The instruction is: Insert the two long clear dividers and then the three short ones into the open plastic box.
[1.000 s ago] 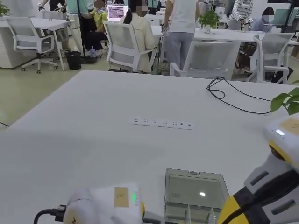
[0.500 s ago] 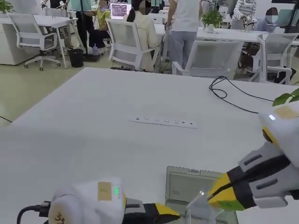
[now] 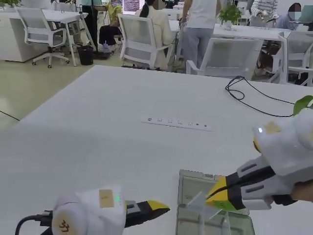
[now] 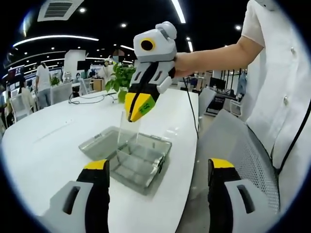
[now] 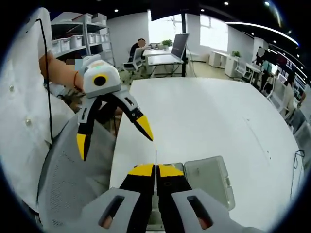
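Note:
The clear plastic box (image 3: pixel 244 221) lies open at the near table edge, its lid (image 3: pixel 193 183) folded flat behind it. My right gripper (image 3: pixel 215 198) comes in from the right, shut on a clear divider (image 3: pixel 196 201) that hangs just above the box. In the left gripper view the same divider (image 4: pixel 129 128) hangs from the right gripper (image 4: pixel 136 109) over the box (image 4: pixel 126 155). Seen edge-on, the divider (image 5: pixel 155 156) rises from my right gripper (image 5: pixel 155 170). My left gripper (image 3: pixel 156 210) stands open and empty left of the box; its jaws (image 4: pixel 158 167) are wide apart.
A white power strip (image 3: pixel 177 123) lies mid-table and a black cable (image 3: pixel 249 95) loops at the far right by a plant leaf (image 3: pixel 303 104). White chairs (image 3: pixel 227 56) and people stand beyond the far edge. A grey mesh chair (image 4: pixel 243 150) is at the near edge.
The right gripper has swung left over the box with the divider, which now shows in its jaws. The left gripper's yellow tip has come into view. The head camera has tilted.

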`<state>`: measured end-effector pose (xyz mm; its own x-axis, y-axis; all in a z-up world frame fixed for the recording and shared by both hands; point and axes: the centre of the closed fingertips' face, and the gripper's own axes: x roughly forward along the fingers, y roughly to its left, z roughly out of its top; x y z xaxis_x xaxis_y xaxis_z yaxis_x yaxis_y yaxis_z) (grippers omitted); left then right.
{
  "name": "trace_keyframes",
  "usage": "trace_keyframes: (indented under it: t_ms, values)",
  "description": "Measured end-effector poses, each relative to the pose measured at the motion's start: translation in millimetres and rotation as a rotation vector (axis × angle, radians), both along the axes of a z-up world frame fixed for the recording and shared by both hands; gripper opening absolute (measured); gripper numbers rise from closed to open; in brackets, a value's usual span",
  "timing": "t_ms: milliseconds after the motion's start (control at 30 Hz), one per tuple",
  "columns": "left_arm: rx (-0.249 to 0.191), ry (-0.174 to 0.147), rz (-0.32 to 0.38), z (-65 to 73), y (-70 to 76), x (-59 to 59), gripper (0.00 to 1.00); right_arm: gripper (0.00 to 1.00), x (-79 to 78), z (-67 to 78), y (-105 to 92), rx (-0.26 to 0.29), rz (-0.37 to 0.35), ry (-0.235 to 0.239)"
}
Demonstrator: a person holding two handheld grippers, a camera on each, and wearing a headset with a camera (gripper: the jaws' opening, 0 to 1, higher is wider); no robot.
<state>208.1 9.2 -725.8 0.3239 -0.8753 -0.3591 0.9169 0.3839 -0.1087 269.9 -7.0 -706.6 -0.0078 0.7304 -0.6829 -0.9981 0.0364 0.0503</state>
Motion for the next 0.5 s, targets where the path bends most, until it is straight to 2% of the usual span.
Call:
trace_keyframes:
  t_ms: [133, 367, 433, 500]
  values:
    - [0.001, 0.012, 0.029, -5.5, 3.6, 2.5, 0.94, 0.03, 2.3, -15.4, 2.9, -0.012, 0.001, 0.012]
    - [-0.002, 0.034, 0.049, -9.8, 5.7, 3.0, 0.98, 0.03, 5.1, -36.8, 0.3, -0.048, 0.003, 0.020]
    - [-0.001, 0.027, 0.048, -9.6, 5.4, 3.3, 0.99, 0.03, 5.2, -39.5, -0.1, -0.053, 0.006, 0.021]
    - [-0.001, 0.034, 0.048, -10.3, 5.1, 2.7, 0.99, 0.03, 5.8, -40.9, -0.5, -0.055, 0.005, 0.022]
